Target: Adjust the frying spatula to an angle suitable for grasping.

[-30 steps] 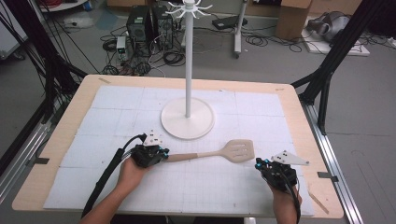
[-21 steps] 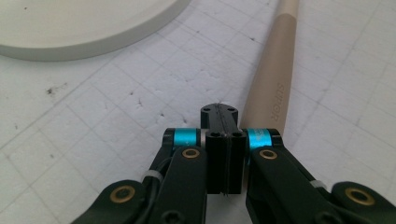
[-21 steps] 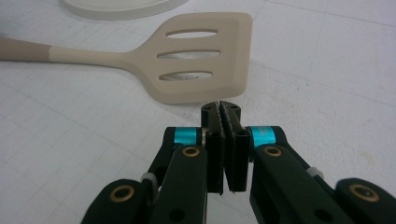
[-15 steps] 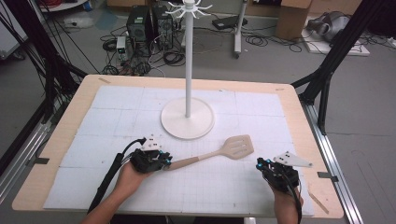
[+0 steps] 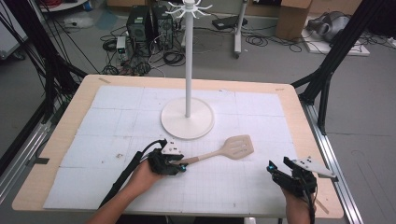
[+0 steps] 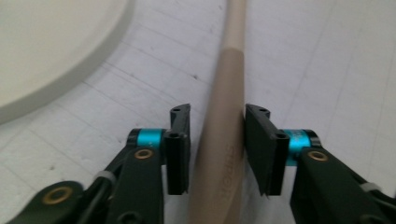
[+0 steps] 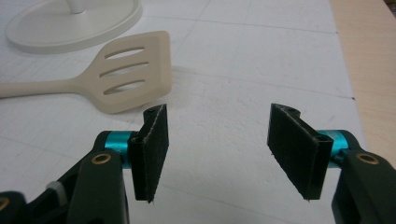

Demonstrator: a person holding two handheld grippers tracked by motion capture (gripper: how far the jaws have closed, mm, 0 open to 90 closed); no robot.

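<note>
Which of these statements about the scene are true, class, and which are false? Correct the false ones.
1. The spatula lies on the white mat. True.
2. The right tool grips the spatula's blade. False: its jaws have just been opening and stand apart with nothing between them; the blade lies beyond them.
3. The spatula's handle runs between the jaws of the left tool. True; those jaws have just been opening, and a gap shows on one side of the handle.
4. The spatula hangs from the white stand. False: it lies on the mat near the stand's round base.
</note>
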